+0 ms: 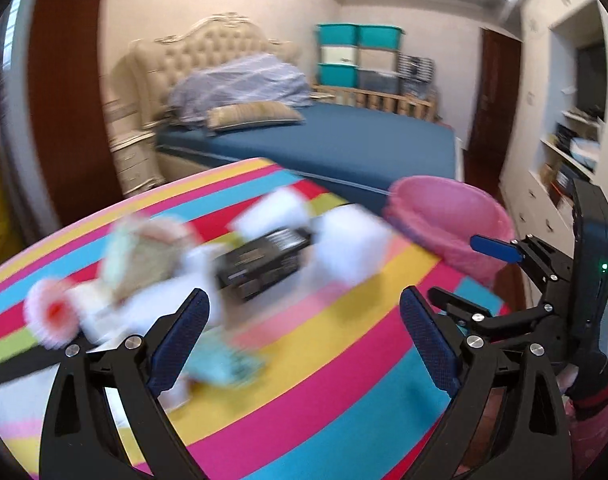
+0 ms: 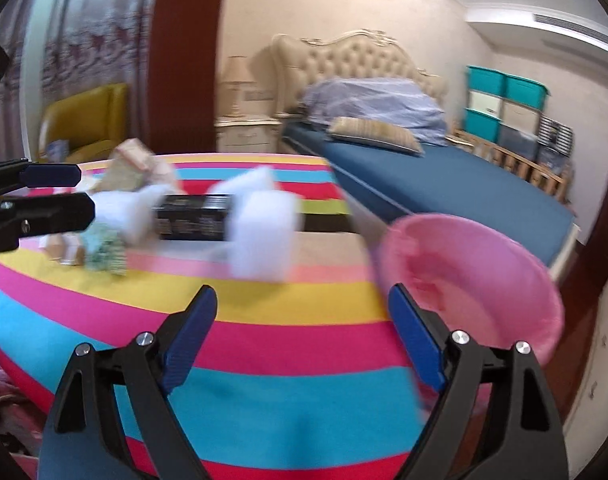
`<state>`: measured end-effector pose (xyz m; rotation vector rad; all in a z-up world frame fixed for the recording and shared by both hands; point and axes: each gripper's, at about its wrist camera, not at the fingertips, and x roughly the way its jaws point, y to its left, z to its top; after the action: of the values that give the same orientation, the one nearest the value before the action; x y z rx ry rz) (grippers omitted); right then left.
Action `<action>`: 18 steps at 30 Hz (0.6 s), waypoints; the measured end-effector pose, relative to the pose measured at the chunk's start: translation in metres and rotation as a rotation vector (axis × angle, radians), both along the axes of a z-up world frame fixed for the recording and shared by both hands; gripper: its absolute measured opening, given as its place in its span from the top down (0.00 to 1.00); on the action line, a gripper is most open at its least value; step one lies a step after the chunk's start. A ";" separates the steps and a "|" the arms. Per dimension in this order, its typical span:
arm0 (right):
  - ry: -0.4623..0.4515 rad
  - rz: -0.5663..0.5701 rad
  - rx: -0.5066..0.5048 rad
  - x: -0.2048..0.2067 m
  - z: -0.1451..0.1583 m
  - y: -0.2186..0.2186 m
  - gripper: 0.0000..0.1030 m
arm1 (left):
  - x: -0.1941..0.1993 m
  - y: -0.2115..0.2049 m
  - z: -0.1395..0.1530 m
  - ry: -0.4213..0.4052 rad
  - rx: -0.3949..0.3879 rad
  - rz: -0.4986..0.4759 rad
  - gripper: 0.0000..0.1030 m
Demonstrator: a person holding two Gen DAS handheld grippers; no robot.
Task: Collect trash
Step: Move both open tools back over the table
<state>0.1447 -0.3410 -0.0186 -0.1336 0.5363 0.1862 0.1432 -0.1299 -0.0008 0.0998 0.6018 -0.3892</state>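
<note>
**Trash on striped surface, pink bin alongside: both grippers released**

1. Surface (image 2: 264, 312). Covered in a cloth of bright stripes; carries all the trash. A bed with a blue sheet stands behind it.

2. Pink bin (image 2: 503, 280). Stands off the far right edge of the surface, mouth open and facing up. A pink liner shows inside; whether any trash is already in it is too blurred to tell.

3. Black box (image 2: 192, 216). Lies flat in the middle of the trash cluster. Judged stiff cardboard and light; best taken across its narrow sides, where the pads would meet flat faces.

4. White wads (image 2: 260, 232). Several, around and just beside the black box. Judged to be tissue or soft paper: very light and crushable, so a pinch anywhere through the bulk should hold.

5. Crumpled wrappers (image 1: 140, 256). At the left end of the cluster, tan and patterned. Likely thin and springy; grip a bunched fold rather than a loose edge.

6. Small green-patterned scrap (image 1: 224, 368). Nearest the left gripper (image 1: 304, 332), flat on the cloth. Probably hardest to lift; needs a low, scooping pinch.

7. Right gripper (image 2: 304, 324). Jaws spread wide, nothing between them. Left gripper likewise spread and empty, above the near side of the trash.
</note>
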 end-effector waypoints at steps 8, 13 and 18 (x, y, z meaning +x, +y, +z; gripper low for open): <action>0.080 0.133 -0.010 0.005 -0.014 0.079 0.18 | -0.014 0.119 -0.034 0.102 -0.053 0.277 0.13; 0.126 0.222 -0.031 0.015 -0.018 0.124 0.18 | -0.019 0.152 -0.051 0.156 -0.080 0.372 0.13; 0.191 0.264 -0.145 0.035 -0.019 0.164 0.18 | -0.027 0.165 -0.049 0.132 -0.070 0.404 0.13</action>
<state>0.1793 -0.1770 -0.0373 -0.3311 0.7220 0.4206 0.1162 0.0346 -0.0500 -0.1149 0.7195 -0.0240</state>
